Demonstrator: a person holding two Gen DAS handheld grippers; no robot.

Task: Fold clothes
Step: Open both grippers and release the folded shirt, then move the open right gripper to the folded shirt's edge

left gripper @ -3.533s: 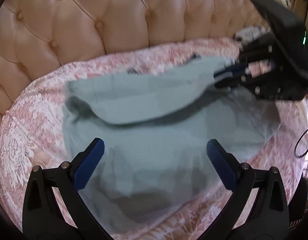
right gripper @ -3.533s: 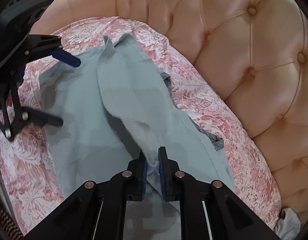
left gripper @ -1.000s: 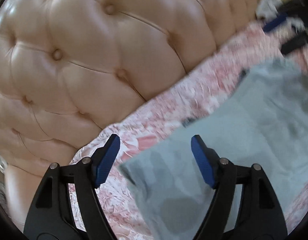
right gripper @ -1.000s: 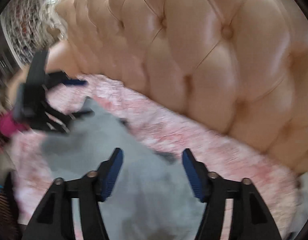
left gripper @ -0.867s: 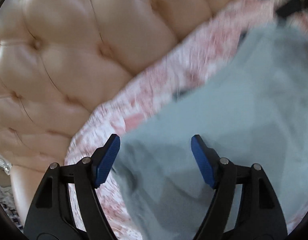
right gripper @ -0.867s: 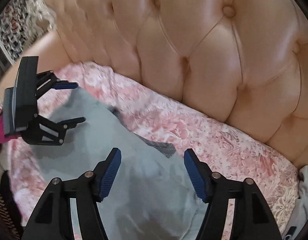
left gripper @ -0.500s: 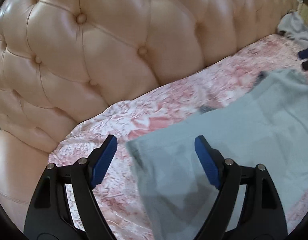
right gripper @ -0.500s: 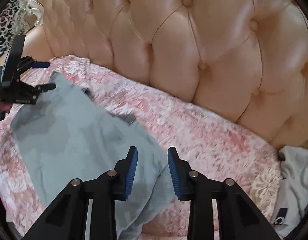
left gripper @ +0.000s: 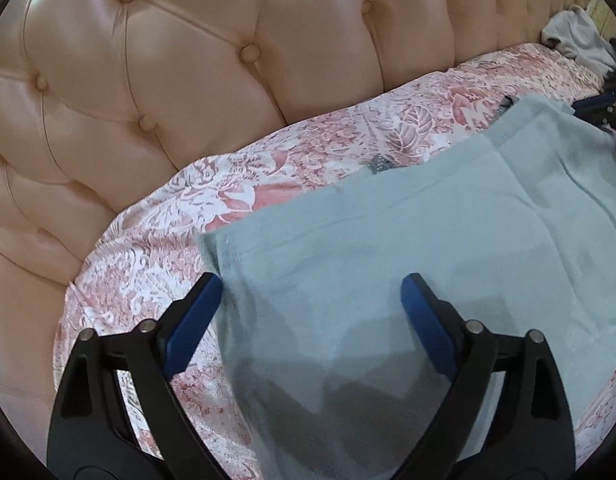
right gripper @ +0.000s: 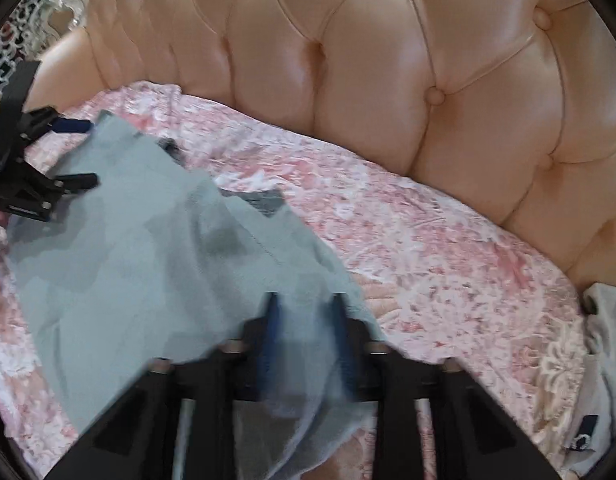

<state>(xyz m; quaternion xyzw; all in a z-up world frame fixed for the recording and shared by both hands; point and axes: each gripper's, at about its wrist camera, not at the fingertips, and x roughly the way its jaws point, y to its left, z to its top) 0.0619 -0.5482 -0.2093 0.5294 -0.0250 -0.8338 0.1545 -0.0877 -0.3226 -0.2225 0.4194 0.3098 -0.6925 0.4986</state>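
A pale blue-green garment (left gripper: 407, 240) lies spread on the pink floral seat cover (left gripper: 236, 192), folded over itself with a seam edge facing the sofa back. My left gripper (left gripper: 309, 304) hovers over its left corner, open wide, with nothing between the pads. From the right wrist view the same garment (right gripper: 140, 240) stretches leftward to the left gripper (right gripper: 84, 152). My right gripper (right gripper: 306, 332) is blurred, its fingers a narrow gap apart over the garment's right edge, with cloth between them. The right gripper (left gripper: 599, 106) only peeks in at the left wrist view's right edge.
The tufted peach sofa back (right gripper: 427, 100) curves behind the seat. A white-grey garment (right gripper: 605, 320) lies crumpled at the seat's right end, also seen as a white-grey heap (left gripper: 575, 36). Bare floral cover (right gripper: 427, 260) lies between it and the blue garment.
The right gripper let go of the folded-over flap, swung to the garment's right edge and narrowed its fingers there. The left gripper moved to the garment's left corner, still open.
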